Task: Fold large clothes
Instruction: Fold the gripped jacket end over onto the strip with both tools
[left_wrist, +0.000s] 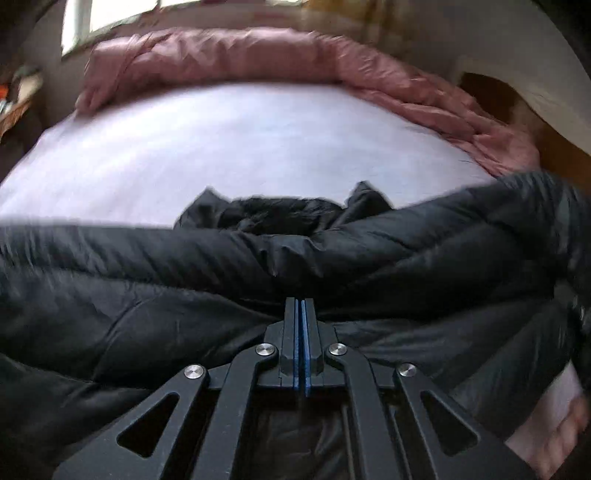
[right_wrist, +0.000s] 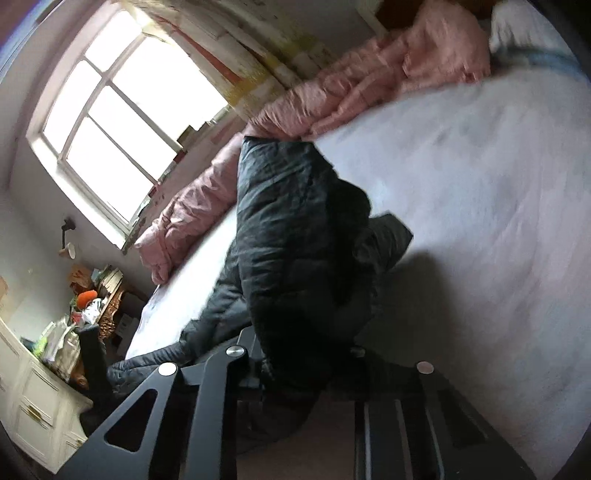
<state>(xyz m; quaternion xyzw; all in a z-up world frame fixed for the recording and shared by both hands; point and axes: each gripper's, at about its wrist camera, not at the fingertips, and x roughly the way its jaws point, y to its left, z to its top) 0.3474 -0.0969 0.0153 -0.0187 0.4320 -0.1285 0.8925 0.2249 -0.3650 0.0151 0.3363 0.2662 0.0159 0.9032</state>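
Note:
A black puffer jacket (left_wrist: 258, 280) lies bunched across the near part of a white bed sheet (left_wrist: 229, 147). My left gripper (left_wrist: 300, 306) is shut, its blue pads together, with a fold of the jacket pinched at the tips. In the right wrist view the jacket (right_wrist: 295, 229) rises from the sheet (right_wrist: 480, 203) in a crumpled heap and runs down between the fingers of my right gripper (right_wrist: 303, 354), which is shut on it. The cloth hides most of those fingers.
A pink quilt (left_wrist: 258, 55) is rolled along the bed's far edge, seen also as the quilt (right_wrist: 332, 92) under a bright window (right_wrist: 122, 122). A cluttered wooden desk (right_wrist: 107, 295) and white cabinet (right_wrist: 33, 406) stand left of the bed. A person's hand (left_wrist: 554, 435) shows at lower right.

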